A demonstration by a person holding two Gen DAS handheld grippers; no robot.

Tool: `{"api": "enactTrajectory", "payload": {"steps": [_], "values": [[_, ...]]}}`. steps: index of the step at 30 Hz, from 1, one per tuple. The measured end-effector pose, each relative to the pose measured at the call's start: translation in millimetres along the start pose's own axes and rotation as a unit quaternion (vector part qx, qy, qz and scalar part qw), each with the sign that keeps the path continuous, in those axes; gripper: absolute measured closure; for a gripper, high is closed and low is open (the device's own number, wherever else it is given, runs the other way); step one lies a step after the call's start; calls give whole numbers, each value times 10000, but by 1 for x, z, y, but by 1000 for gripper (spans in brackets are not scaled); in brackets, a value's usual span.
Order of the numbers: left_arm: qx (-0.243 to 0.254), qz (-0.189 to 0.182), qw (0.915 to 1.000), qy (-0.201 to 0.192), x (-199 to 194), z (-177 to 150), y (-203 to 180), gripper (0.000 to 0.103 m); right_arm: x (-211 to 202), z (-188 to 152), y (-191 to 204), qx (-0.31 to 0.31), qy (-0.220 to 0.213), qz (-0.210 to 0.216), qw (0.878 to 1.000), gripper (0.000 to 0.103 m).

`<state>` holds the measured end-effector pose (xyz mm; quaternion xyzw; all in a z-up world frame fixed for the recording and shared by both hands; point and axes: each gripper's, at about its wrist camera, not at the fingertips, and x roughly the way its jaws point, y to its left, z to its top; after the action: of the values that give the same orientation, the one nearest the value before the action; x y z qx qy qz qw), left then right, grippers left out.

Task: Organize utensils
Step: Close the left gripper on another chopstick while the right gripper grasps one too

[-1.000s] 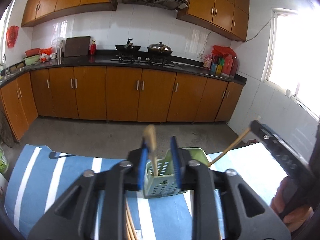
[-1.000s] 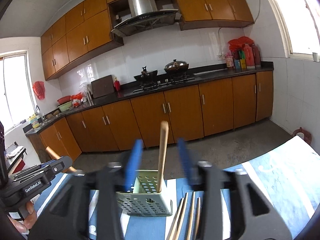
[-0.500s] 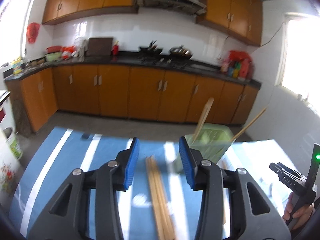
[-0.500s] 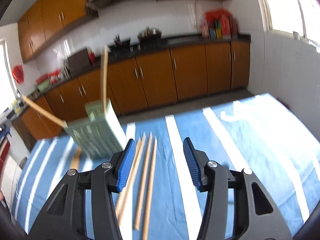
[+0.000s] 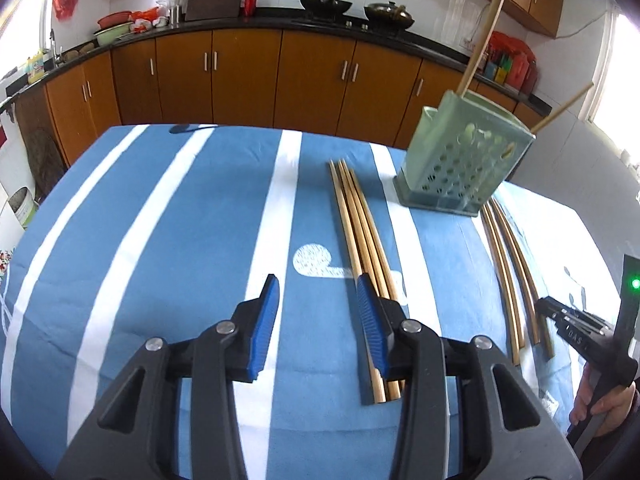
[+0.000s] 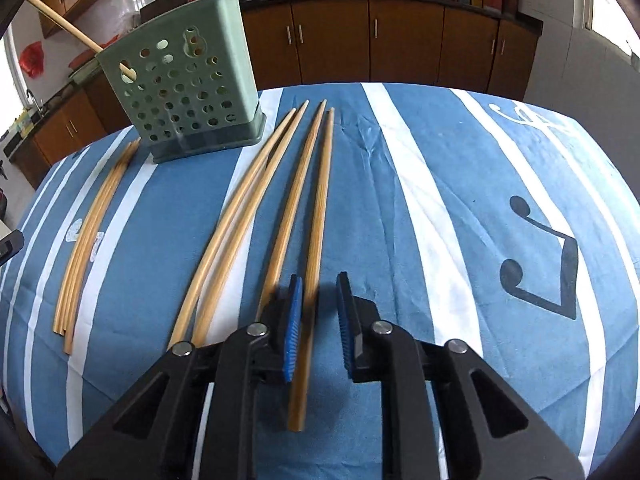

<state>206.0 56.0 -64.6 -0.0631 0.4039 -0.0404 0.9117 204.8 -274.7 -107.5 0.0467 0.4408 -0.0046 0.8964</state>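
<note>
The left gripper (image 5: 318, 320) hangs half open over the blue-and-white striped tablecloth (image 5: 180, 240) with nothing between its pads. Its right finger covers the near ends of a tight bundle of chopsticks (image 5: 360, 220), so how they end cannot be seen.

The right gripper (image 6: 319, 320) has its pads a narrow gap apart. One chopstick (image 6: 316, 240) lies on the cloth between them, close to the left pad and clear of the right one; the pads are blurred. A neighbouring chopstick (image 6: 296, 196) and a pair (image 6: 240, 208) run under the gripper body, their near ends hidden.

A hand (image 5: 608, 408) on the right gripper's handle is cut off at the picture's edge.

The green holder (image 5: 460, 160) stands near the table's far edge with two chopsticks (image 5: 484, 28) leaning out of it. Behind the table run brown cabinets (image 5: 240, 72) under a dark counter (image 5: 224, 24) carrying pots, with white tiled walls.
</note>
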Motion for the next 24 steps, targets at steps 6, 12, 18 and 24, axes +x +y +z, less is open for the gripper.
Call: {"api": "enactTrajectory", "payload": {"steps": [6,12,18,24], "values": [[178,-151,9994,263,21,-5,-19,73,1,3,-34,711,7,-253,9971,95],[361,-117,9977,559,43,-15,-32,85,0,0,-31,495,-41,-335,9982,95],[414,15,9974,586,49,-17,-36,94,0,-1,-32,472,-47,-314,9984,95],[254,363,9979,469,52,-10,-18,95,1,0,-29,340,-63,-151,9993,95]]}}
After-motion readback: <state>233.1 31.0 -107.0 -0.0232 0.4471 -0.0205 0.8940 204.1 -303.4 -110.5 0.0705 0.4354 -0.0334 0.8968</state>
